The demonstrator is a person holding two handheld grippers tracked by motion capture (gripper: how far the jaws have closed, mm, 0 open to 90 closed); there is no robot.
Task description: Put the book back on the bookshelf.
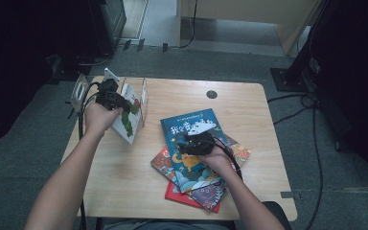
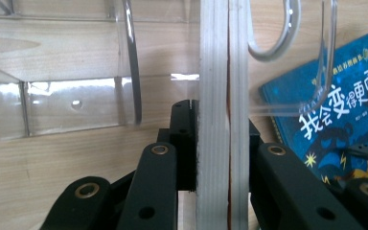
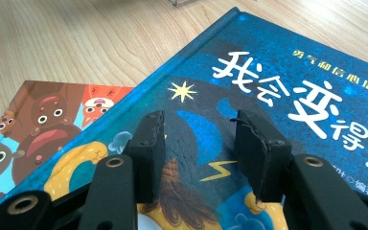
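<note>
Nearest, the left gripper clamps a thin white picture book edge-up, aligned for the clear acrylic rack; the right gripper, jaws apart, steadies the blue hardcover book

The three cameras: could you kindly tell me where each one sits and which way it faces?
High view: above the person's side, looking forward and down on the table; both forearms enter from below.
Left gripper view: rides the left gripper, looking along its fingers clamped on a white book at the clear rack.
Right gripper view: rides the right gripper, open over the blue book.
All three show the blue book.
</note>
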